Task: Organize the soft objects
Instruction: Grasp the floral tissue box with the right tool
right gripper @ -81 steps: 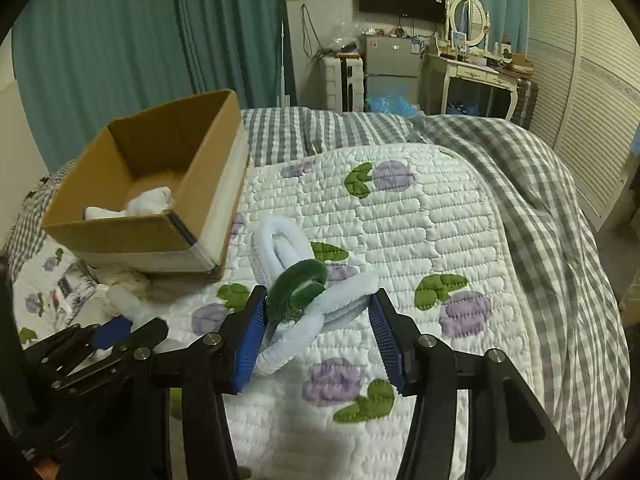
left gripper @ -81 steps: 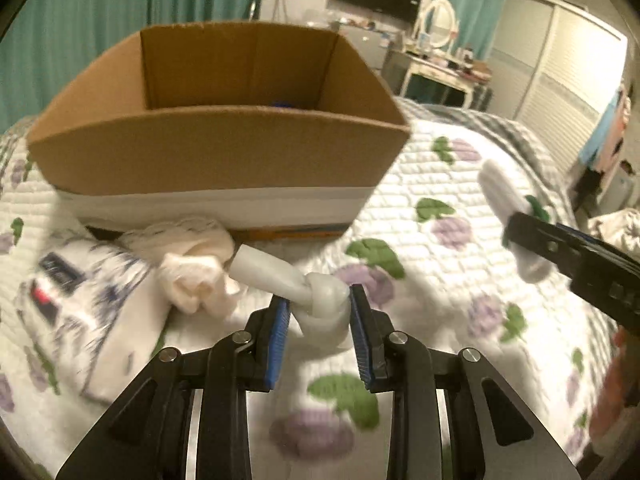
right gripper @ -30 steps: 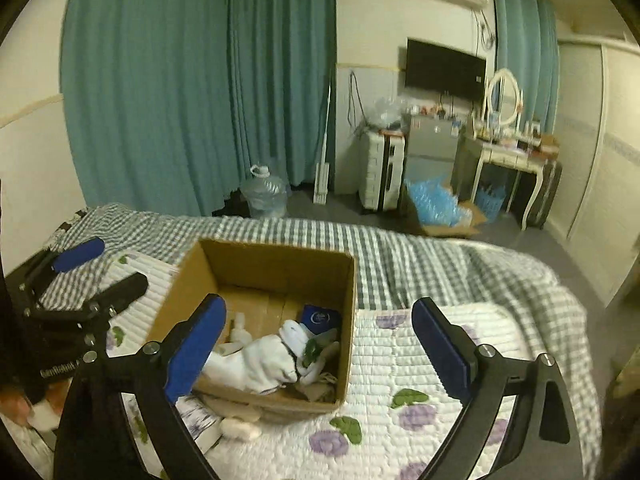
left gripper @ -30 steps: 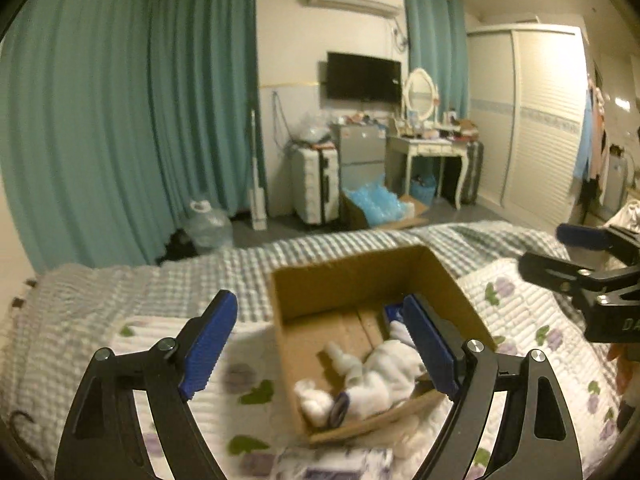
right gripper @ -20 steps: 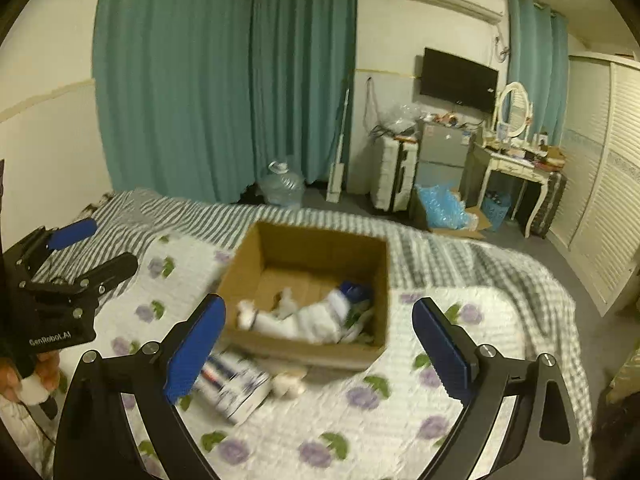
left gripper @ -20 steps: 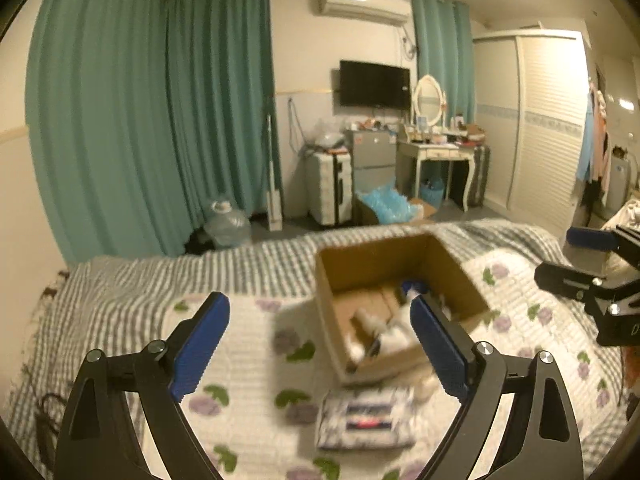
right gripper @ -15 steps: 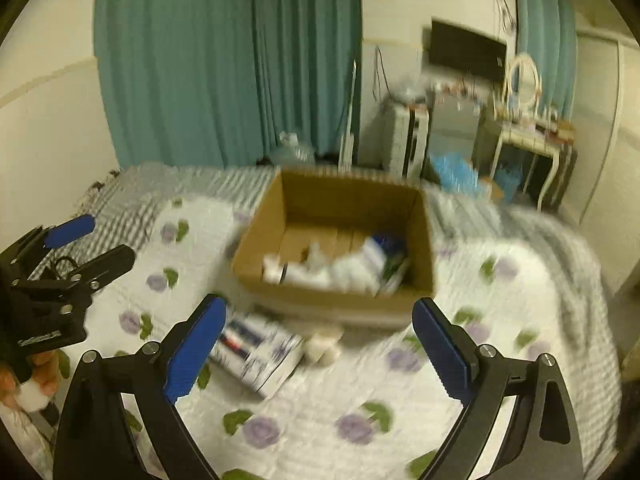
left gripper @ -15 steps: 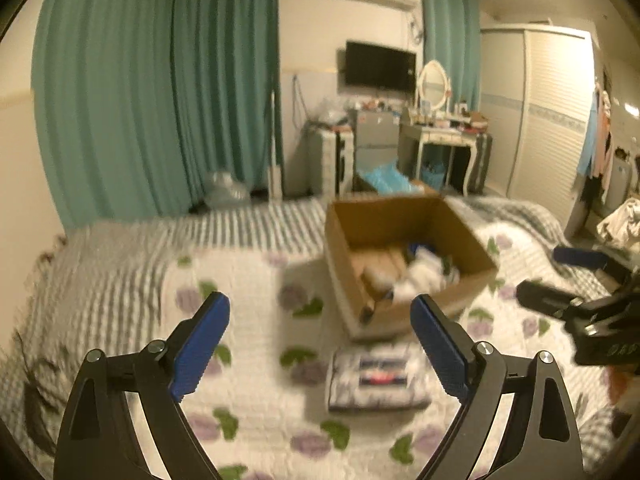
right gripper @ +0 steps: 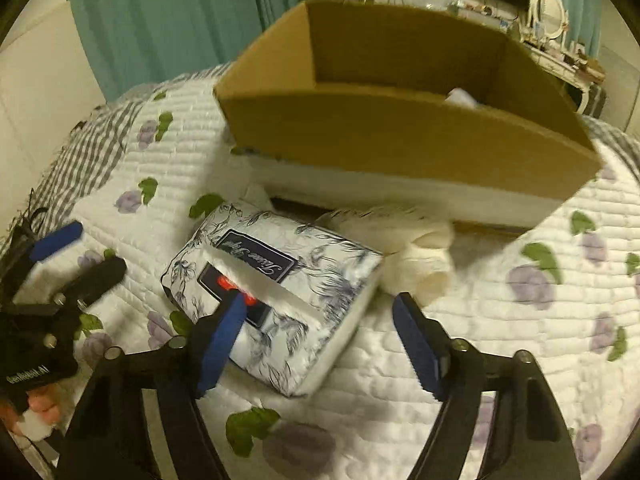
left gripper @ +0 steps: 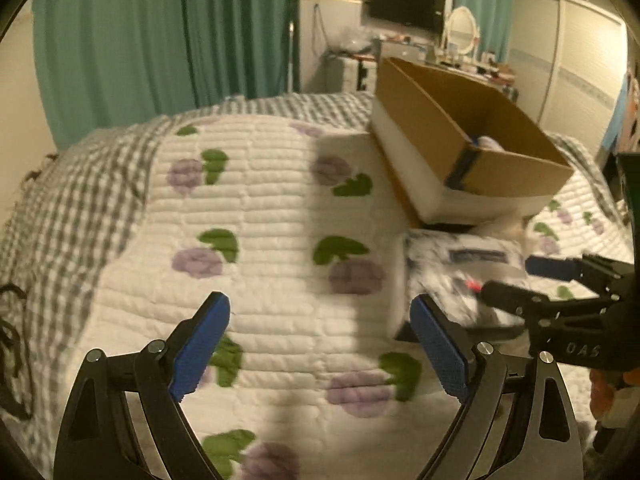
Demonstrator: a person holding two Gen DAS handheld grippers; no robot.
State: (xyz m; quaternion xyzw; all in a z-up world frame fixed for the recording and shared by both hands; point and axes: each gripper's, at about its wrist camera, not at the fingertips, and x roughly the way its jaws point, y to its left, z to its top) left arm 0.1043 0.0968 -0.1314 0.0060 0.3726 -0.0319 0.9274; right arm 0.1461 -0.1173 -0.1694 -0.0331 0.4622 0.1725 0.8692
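A floral tissue pack [right gripper: 276, 292] lies on the quilt in front of the cardboard box [right gripper: 400, 136]; it also shows blurred in the left wrist view [left gripper: 460, 272]. A cream sock bundle [right gripper: 416, 252] lies between the pack and the box. My right gripper [right gripper: 316, 340] is open, its jaws standing over the pack's near right part. My left gripper [left gripper: 320, 344] is open and empty over bare quilt, left of the pack. White soft items [right gripper: 460, 98] show inside the box [left gripper: 460, 152].
The bed has a white floral quilt [left gripper: 260, 208] over a grey checked blanket [left gripper: 60, 200]. Teal curtains [left gripper: 168, 40] hang behind. A dresser with a mirror [left gripper: 460, 36] and a TV stand at the far wall.
Both grippers let go of their socks into the box, rose, then came down low over the quilt. My right gripper now stands over the tissue pack.
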